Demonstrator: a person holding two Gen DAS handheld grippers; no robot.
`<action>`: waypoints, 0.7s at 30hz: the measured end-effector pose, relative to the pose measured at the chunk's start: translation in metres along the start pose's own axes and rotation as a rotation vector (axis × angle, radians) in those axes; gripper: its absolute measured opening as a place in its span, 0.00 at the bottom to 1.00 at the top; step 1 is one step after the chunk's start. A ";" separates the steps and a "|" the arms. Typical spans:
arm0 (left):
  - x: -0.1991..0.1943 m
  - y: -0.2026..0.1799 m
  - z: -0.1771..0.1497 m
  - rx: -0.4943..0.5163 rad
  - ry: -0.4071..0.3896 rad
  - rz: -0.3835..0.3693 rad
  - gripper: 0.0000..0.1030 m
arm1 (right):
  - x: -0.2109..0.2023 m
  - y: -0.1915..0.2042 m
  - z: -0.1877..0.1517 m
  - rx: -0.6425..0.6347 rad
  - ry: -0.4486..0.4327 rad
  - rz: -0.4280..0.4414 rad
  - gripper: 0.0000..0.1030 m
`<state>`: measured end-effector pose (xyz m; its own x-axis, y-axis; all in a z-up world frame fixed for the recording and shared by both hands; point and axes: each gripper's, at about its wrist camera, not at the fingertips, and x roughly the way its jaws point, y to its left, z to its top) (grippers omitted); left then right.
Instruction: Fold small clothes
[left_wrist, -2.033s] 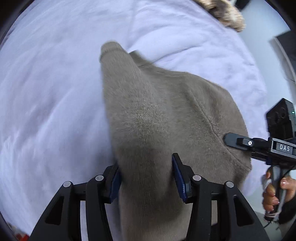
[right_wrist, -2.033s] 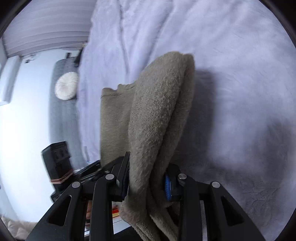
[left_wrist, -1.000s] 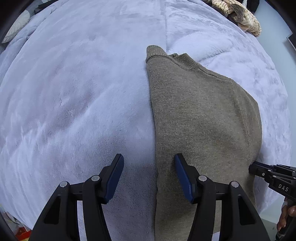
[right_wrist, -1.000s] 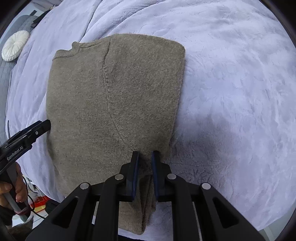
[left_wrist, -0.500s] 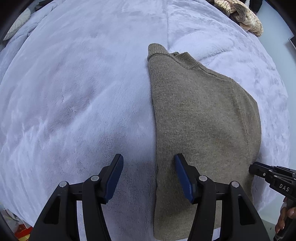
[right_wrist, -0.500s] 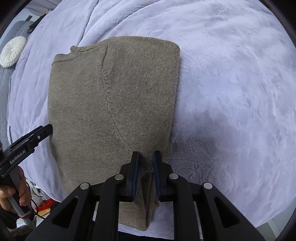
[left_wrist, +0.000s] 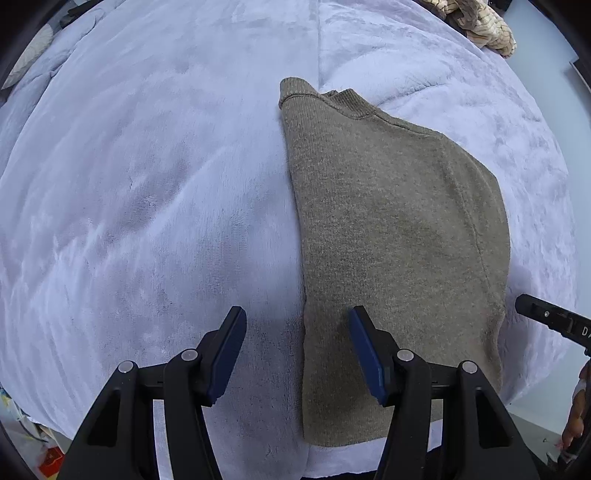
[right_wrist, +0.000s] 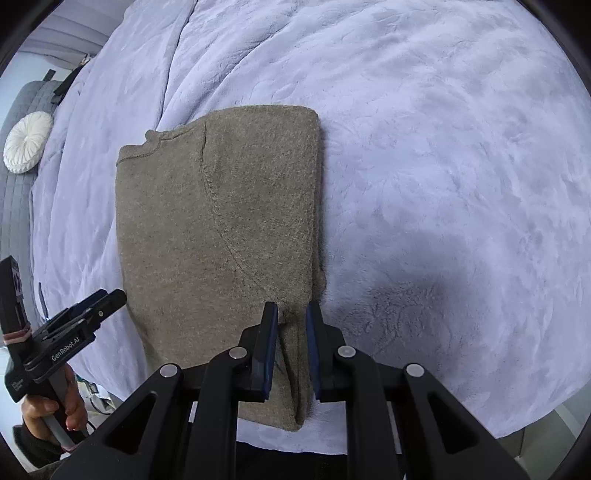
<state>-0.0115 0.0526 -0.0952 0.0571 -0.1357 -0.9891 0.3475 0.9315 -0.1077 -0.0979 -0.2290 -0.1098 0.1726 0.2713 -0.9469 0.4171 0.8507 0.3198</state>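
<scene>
The left tongs (left_wrist: 295, 350) hang spread over the near left edge of a folded taupe knit sweater (left_wrist: 388, 229), one blue pad over the knit and the other over the bare blanket, nothing caught between them. The right tongs (right_wrist: 291, 345) stand over the garment's near right corner with only a narrow gap between the pads; a small ridge of cloth rises in that gap, though the pads do not look to be pressing on it. The sweater lies flat on a pale lavender plush blanket (right_wrist: 461, 166) covering a bed, folded into a tall rectangle, its ribbed collar (left_wrist: 332, 98) at the far end. A person's hand (right_wrist: 55, 410) grips the handle of the left tool at the bed's near edge. Farther off, a round white cushion (right_wrist: 27, 147) rests against a grey headboard, and a cream-and-brown patterned cloth (left_wrist: 480, 22) lies at the bed's far corner.
</scene>
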 end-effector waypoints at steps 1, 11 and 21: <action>-0.001 0.000 0.000 0.001 -0.002 0.004 0.58 | -0.002 0.000 0.004 0.009 -0.009 0.011 0.20; -0.003 -0.002 0.002 0.001 0.010 0.030 0.58 | 0.020 -0.011 0.053 0.104 -0.057 0.046 0.23; -0.003 -0.003 -0.001 -0.010 0.015 0.023 0.58 | -0.001 -0.019 0.042 0.104 -0.044 -0.109 0.32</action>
<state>-0.0138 0.0502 -0.0919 0.0511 -0.1091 -0.9927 0.3368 0.9377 -0.0857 -0.0687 -0.2648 -0.1133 0.1592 0.1585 -0.9744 0.5250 0.8223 0.2195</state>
